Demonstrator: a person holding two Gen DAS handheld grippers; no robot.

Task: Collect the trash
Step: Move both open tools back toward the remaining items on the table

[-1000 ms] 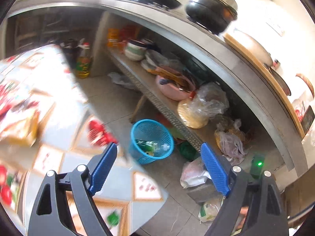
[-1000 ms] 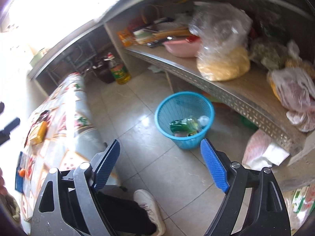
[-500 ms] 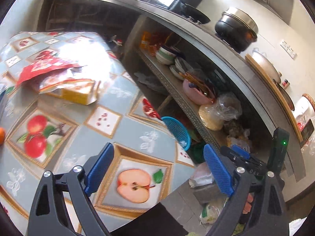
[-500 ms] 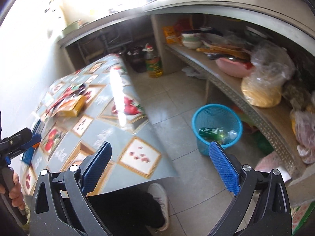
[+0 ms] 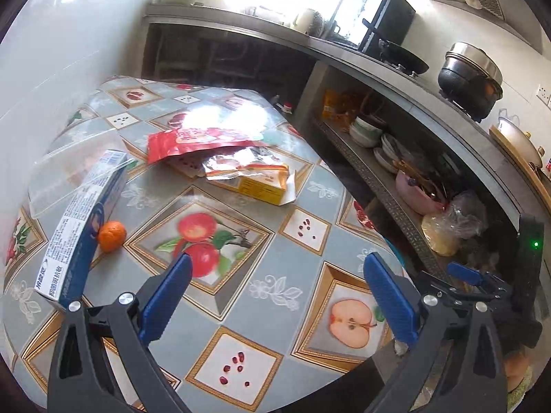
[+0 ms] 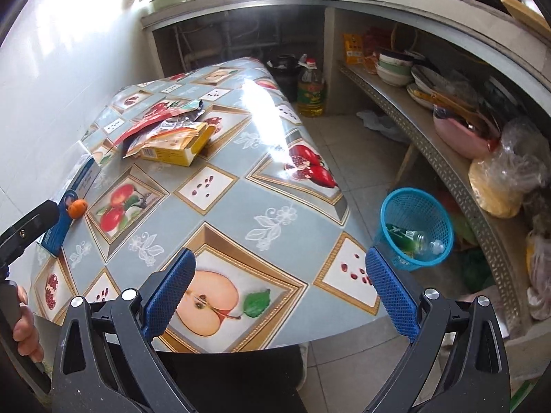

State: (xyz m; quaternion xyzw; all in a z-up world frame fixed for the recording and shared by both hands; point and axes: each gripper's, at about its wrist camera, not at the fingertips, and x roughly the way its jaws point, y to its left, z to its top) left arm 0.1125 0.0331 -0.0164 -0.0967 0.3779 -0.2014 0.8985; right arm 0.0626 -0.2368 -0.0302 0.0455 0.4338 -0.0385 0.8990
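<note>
Both tongs spread wide, nothing between the pads. Left tongs (image 5: 275,292) hang over the near part of the bench (image 5: 303,258); right tongs (image 6: 280,287) hang over the bench's near edge, by the apple-half print.

Edges: bench's left side runs along the white tiled wall. Its right edge drops to tiled floor (image 6: 344,158), a clear strip of floor between bench and the low shelf (image 6: 430,151). Near half of the bench top is bare cloth, open approach from the front.

Trash sits in a heap toward the far-left of the bench: a yellow carton (image 5: 256,180) with its end flap torn open, a crumpled silver-and-orange wrapper (image 5: 234,165) lying on it, a red pouch (image 5: 203,139) flattened behind and partly over both. All three touching. In the right view the same heap shows as yellow carton (image 6: 179,146) under wrappers.

Blue box (image 5: 86,220) stands on edge at the bench's left side, tilted, a clear plastic sheet (image 5: 65,179) next to it. Small orange (image 5: 111,236) touches the box's near face.

Blue basket (image 6: 416,227) on the floor off the bench's right corner, just in front of the shelf, a green bottle (image 6: 406,237) lying inside. Oil bottle (image 6: 311,89) stands on the floor past the bench's far corner.
</note>
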